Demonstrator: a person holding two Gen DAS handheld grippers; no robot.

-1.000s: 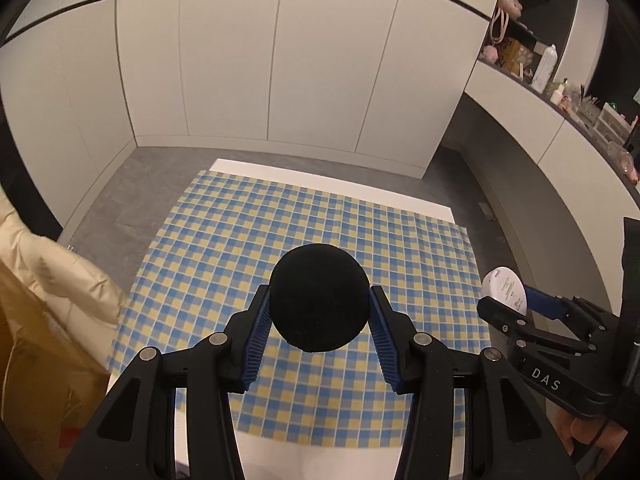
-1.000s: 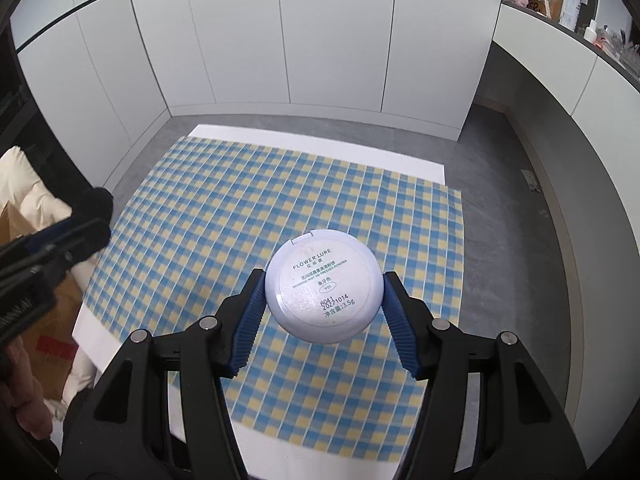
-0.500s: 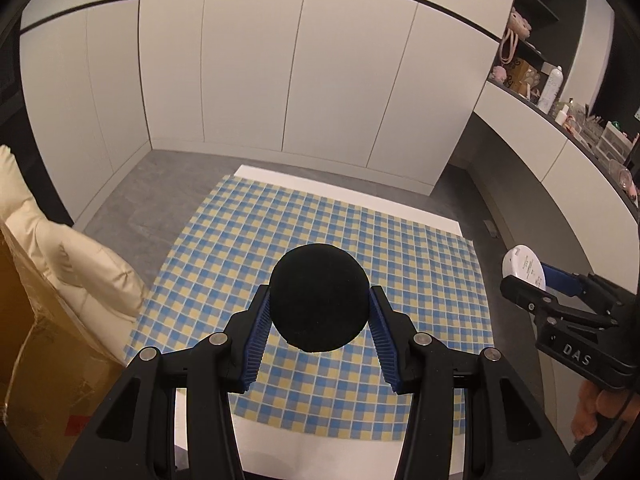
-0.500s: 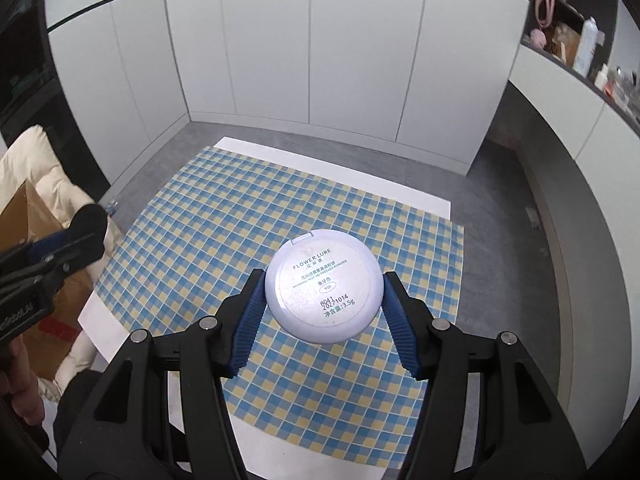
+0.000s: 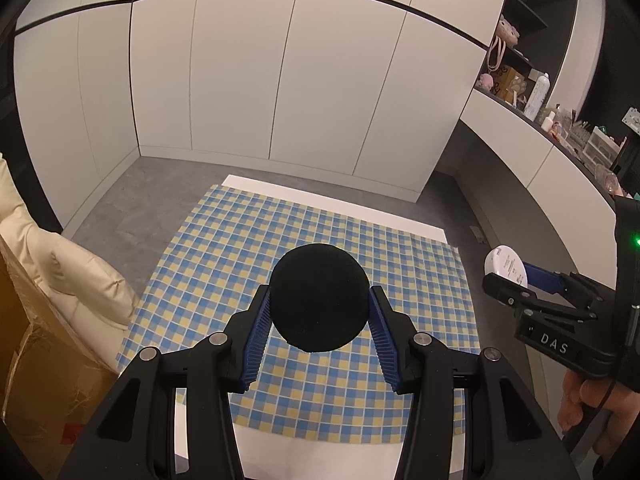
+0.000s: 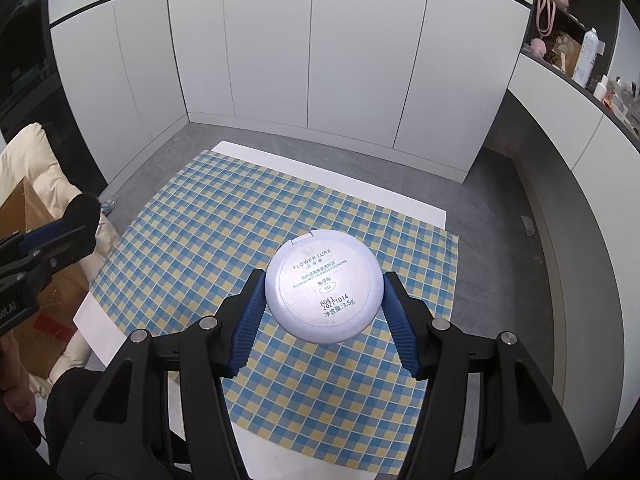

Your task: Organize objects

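My left gripper is shut on a round black puff, held in the air above the blue-and-yellow checked cloth. My right gripper is shut on a round white powder compact, printed underside facing the camera, also lifted over the checked cloth. In the left wrist view the right gripper shows at the right edge with the compact. The right wrist view has the left gripper and the puff at its left edge.
The cloth lies on a white table over a grey floor. A cream padded jacket and a cardboard box sit at the left. White cabinet doors stand behind; a shelf with bottles and clutter runs along the right. A hand holds the right gripper.
Both grippers have risen a little with their objects still held; the table looks smaller and lower in both views. The grips have not changed.
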